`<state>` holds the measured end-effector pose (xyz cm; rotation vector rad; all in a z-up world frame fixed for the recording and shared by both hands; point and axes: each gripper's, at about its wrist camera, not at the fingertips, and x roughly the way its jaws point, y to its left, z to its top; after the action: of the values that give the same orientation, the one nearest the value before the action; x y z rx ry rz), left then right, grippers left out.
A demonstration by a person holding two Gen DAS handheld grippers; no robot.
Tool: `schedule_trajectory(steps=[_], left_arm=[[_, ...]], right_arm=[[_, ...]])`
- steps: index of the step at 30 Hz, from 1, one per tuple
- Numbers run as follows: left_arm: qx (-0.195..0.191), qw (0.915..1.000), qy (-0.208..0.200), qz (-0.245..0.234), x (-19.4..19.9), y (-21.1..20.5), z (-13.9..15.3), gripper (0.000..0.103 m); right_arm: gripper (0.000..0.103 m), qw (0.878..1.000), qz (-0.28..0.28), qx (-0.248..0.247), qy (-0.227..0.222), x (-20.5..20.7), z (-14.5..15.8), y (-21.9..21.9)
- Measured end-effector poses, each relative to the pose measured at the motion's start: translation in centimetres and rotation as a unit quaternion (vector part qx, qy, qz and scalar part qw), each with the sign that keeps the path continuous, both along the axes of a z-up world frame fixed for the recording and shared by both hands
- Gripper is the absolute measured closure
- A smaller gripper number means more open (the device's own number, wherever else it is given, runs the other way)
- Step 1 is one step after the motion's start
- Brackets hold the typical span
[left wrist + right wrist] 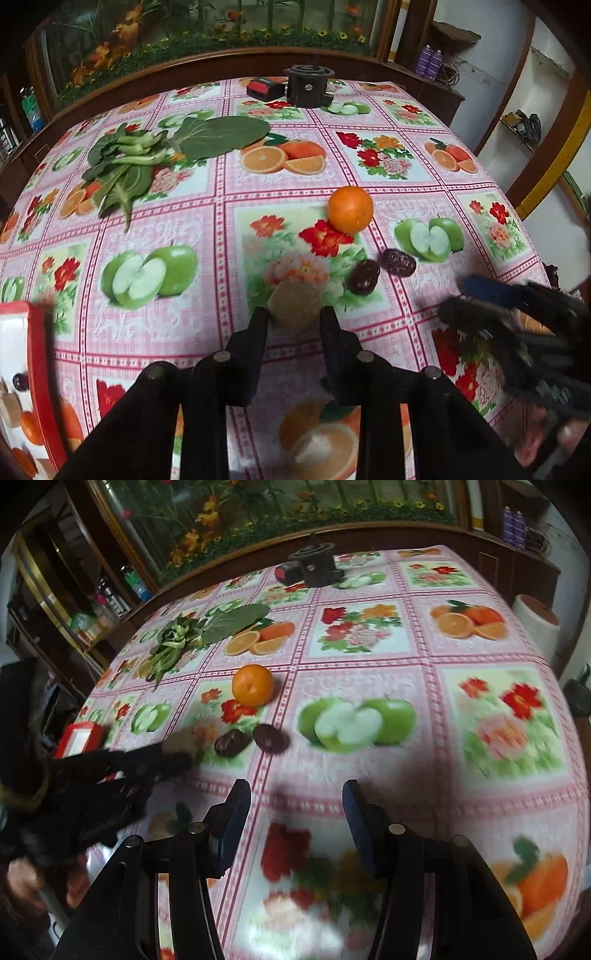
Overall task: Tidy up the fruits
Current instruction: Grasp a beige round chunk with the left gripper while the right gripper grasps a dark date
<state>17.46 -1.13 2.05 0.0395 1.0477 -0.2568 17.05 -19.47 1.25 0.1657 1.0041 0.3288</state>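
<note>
Orange (350, 209) on the bench's (207, 236) fruit-printed cloth (two dates (382, 269) nearby); left fingers (294, 319) clenched on a tan block (294, 300), right fingers (296, 812) released; flower mural (221, 26) behind.

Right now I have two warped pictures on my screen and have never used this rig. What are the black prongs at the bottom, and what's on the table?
There is no robot here: a person holds a two-finger tool in each hand, with a wide-angle camera on each looking along its fingers. The prongs are those jaws.

The left camera shows the left gripper closed on a tan, blocky piece; what it is I cannot tell. The right gripper, in its own camera, is open with nothing between its jaws.

On the patterned tablecloth lie a real orange, two dark wrinkled fruits, leafy greens and a black pot-like object at the far end. A red-rimmed tray sits at the left edge. The other fruit is only printed on the cloth.
</note>
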Motion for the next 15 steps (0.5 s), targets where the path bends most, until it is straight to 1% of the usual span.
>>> schedule_trajectory(steps=[2,3,7,8,9,10,11,12,15], left_arm=[[-0.014,0.9999,0.008,0.005,-0.4,0.7,0.0,0.071],[-0.021,0.9997,0.011,0.007,-0.6,1.1,0.0,0.071],[-0.038,0.999,0.022,0.012,-1.4,2.2,0.0,0.071],[-0.041,0.9988,0.024,0.013,-1.6,2.4,0.0,0.071],[-0.044,0.9987,0.024,0.013,-1.7,2.5,0.0,0.071],[-0.046,0.9986,0.024,0.014,-1.8,2.6,0.0,0.071],[-0.047,0.9985,0.023,0.013,-1.9,2.7,0.0,0.071],[-0.048,0.9985,0.022,0.014,-2.0,2.8,-0.1,0.071],[-0.053,0.9982,0.022,0.018,-2.2,2.9,-0.2,0.071]], right_arm=[[0.051,1.0,0.017,-0.005,-0.001,1.0,-0.5,0.9],[0.051,1.0,0.026,-0.012,-0.012,1.2,-0.4,1.4],[0.052,0.997,0.054,-0.038,-0.031,2.1,-0.5,3.2],[0.056,0.996,0.064,-0.049,-0.034,2.2,-0.6,3.7],[0.065,0.995,0.073,-0.06,-0.039,2.2,-0.7,4.2],[0.068,0.993,0.08,-0.07,-0.044,2.2,-0.7,4.6],[0.078,0.993,0.082,-0.078,-0.046,2.3,-0.7,4.8],[0.081,0.992,0.08,-0.087,-0.049,2.3,-0.8,4.9],[0.082,0.993,0.072,-0.079,-0.048,2.1,-0.7,4.5]])
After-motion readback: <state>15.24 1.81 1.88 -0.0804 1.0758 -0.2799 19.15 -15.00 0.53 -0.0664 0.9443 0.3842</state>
